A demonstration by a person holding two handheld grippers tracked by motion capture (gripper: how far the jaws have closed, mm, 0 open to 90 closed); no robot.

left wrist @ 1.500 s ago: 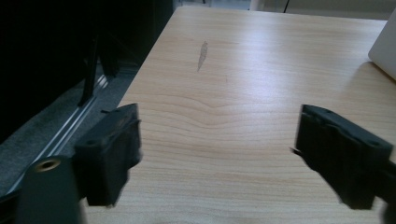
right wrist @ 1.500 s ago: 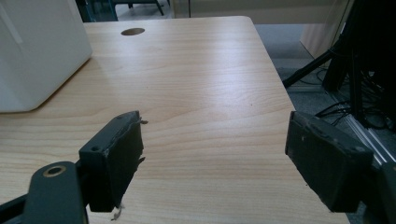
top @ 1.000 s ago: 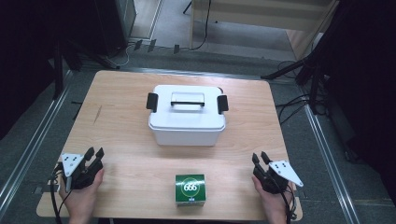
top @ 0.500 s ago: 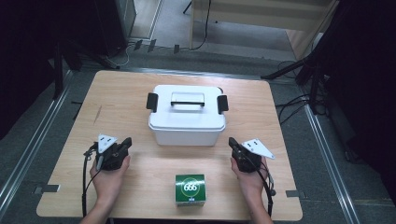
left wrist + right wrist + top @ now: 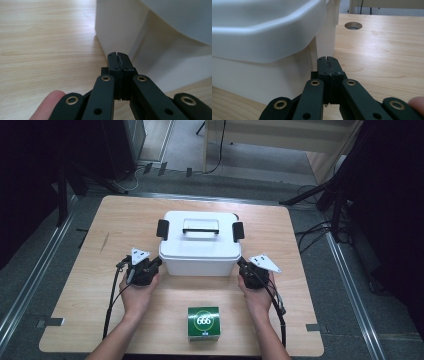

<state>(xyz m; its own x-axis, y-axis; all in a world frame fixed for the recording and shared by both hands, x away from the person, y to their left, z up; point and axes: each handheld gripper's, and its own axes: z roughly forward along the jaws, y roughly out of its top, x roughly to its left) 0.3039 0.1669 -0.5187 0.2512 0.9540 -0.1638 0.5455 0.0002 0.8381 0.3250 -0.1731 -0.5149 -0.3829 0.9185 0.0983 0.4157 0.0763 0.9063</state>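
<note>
1. High view: I hold the left tool (image 5: 156, 264) at the near left corner of the white lidded box (image 5: 199, 251) and the right tool (image 5: 242, 265) at its near right corner. The box stands in the middle of the wooden counter (image 5: 90, 265), toward the far side.
2. The high view alone gives the lid top: a recessed handle (image 5: 201, 225) and a black latch (image 5: 162, 228) on the left end, another black latch (image 5: 238, 231) on the right end. It also gives a green carton (image 5: 203, 323) marked 666 near the front edge, between my forearms and well apart from the box.
3. Left tool view: jaws of the left tool (image 5: 117, 55) pressed together, nothing between them, tips just beside the box wall (image 5: 117, 27) near its base. Contact cannot be settled.
4. Right tool view: right tool (image 5: 328, 60) likewise pressed together and empty, tips just under the overhanging lid rim (image 5: 272, 47). A round hole in the counter (image 5: 353, 25) shows beyond the box.
5. Hidden: both tool views cut off the box top and the latches; the rim is blurred at close range. A fingertip intrudes at the bottom edge of each.
6. Box: matte white, tapered walls, rounded lid overhang.
</note>
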